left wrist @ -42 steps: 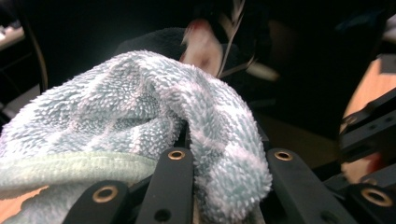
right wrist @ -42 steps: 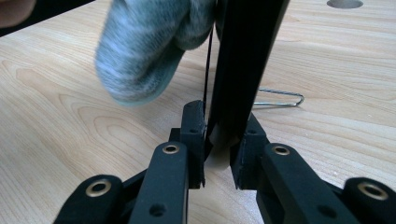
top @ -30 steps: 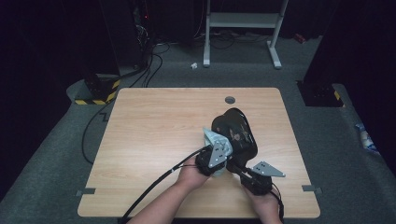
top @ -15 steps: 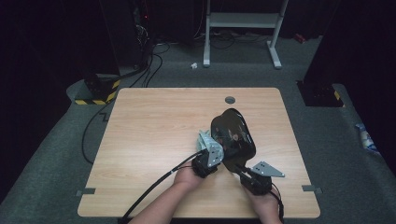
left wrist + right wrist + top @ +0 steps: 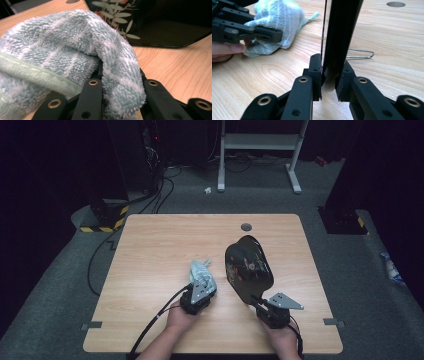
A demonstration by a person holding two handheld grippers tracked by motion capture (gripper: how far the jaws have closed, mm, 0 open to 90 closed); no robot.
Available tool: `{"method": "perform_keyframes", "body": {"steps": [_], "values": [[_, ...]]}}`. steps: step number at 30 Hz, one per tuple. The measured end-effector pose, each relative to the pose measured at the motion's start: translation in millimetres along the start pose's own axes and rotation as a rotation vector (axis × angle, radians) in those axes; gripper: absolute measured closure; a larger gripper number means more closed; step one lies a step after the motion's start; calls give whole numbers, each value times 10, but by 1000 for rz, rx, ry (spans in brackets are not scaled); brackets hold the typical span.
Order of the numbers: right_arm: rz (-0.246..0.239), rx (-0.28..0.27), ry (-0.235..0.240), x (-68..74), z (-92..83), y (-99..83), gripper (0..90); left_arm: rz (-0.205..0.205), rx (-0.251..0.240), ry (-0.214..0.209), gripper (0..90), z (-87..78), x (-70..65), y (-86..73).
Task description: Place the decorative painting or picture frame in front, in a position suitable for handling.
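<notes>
Hard to make out on the black tray [image 5: 248,268]: a painted pattern of pale leaves and reddish spots, sharper in the left gripper view [image 5: 117,15], with no readable writing anywhere. Hidden under the light blue towel [image 5: 202,276]: the left gripper's [image 5: 198,292] jaw tips, pinched on a fold of the cloth [image 5: 75,57], bundle resting on the wooden table [image 5: 150,250] just left of the tray. Cut off at the bottom edge: both forearms, hands entering low, left hand [image 5: 181,316] angled inward, right hand [image 5: 280,336] nearly straight. Right gripper [image 5: 329,75] clamped on the tray's near edge, tray propped on edge and tilted. Behind the tray, a thin wire clip [image 5: 361,53] lying flat, partly hidden.
</notes>
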State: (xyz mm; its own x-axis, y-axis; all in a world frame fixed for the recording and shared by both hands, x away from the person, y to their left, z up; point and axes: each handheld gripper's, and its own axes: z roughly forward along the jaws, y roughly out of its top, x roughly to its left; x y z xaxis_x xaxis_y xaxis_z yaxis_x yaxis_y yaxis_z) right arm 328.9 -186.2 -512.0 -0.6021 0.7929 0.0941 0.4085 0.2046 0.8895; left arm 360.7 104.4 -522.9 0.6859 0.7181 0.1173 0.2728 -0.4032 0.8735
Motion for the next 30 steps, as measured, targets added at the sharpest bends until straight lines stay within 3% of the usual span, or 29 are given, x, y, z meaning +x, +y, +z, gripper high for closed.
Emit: {"method": "perform_keyframes", "body": {"steps": [5, 8, 20, 30], "values": [[-8, 2, -5, 10, 6, 2, 768, 23, 4, -31, 756, -1, -11, -10], [-15, 12, -19, 36, 25, -6, 748, -4, 14, -55, 749, -3, 18, -15], [15, -4, -31, 92, -67, 92, 531, 9, 6, -50, 747, -16, -9, -21], [33, -58, -35, 60, -237, 272, 450, 12, -2, -59, 745, -29, -6, -26]]}}
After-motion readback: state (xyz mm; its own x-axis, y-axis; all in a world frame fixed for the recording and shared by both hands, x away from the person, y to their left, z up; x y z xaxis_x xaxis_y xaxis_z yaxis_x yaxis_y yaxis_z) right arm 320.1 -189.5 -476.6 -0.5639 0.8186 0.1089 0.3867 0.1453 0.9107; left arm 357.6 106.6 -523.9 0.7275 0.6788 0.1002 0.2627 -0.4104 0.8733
